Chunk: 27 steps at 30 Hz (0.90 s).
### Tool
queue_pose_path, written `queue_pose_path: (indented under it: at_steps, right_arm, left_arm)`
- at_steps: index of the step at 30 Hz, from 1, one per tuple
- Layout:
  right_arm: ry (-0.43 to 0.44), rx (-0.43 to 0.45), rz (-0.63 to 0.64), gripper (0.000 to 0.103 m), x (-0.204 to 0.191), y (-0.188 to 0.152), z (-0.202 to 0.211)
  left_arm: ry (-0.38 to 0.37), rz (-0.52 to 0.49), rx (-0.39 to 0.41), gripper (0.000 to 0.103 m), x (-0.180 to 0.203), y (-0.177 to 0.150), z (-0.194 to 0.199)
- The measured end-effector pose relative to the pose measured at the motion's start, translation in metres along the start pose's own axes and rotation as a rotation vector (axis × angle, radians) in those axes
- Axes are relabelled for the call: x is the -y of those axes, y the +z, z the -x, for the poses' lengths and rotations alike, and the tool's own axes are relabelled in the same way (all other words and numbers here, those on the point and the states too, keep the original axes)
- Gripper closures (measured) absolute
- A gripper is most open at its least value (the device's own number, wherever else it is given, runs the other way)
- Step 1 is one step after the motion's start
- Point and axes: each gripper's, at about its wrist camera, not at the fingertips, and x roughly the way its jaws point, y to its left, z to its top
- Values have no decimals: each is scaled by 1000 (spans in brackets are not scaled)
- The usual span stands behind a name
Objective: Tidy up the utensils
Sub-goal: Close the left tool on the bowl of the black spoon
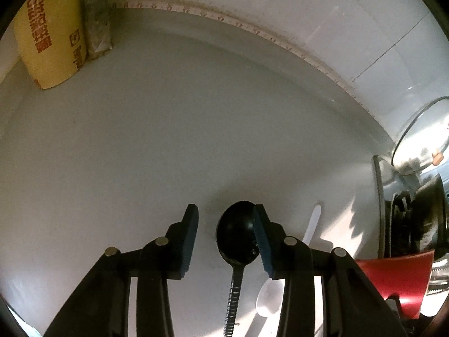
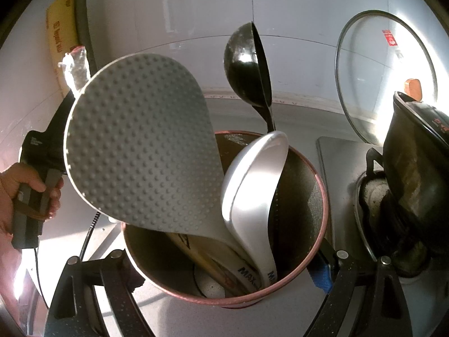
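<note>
— Standing by the white desk (image 1: 126,154), what did you see around it?

— White tiled wall behind, a yellow box (image 1: 53,36) in the corner, a glass lid (image 2: 384,75) leaning on the wall beside a dark pot (image 2: 418,163).

— And the utensils?

— A black spoon (image 1: 237,236) with a ridged metal handle lay on the desk between the left gripper (image 1: 226,237) fingers, which stood apart, the right one just beside its bowl. A clear plastic spoon (image 1: 269,299) lay close by.

— The other camera?

— Only it showed inside the red-rimmed holder (image 2: 311,196): a dimpled grey rice paddle (image 2: 140,146), a white spoon (image 2: 252,185) and a black ladle (image 2: 249,67) standing in it. The right gripper (image 2: 224,275) fingers straddled the holder; whether they pressed it, I couldn't tell.
</note>
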Motion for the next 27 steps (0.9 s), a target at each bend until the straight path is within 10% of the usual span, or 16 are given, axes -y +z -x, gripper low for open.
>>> queue_pose_path:
  at_steps: [11,19,27]
  right_arm:
    - [1,-3,3,12,2,1,2]
    - [5,-3,7,12,4,1,2]
    - [4,-4,7,12,4,1,2]
  left_arm:
    - [-13,-14,-25,62,3,5,-10]
    - [-21,-14,-28,93,3,5,-9]
    - [-24,12,0,97,6,-6,-7]
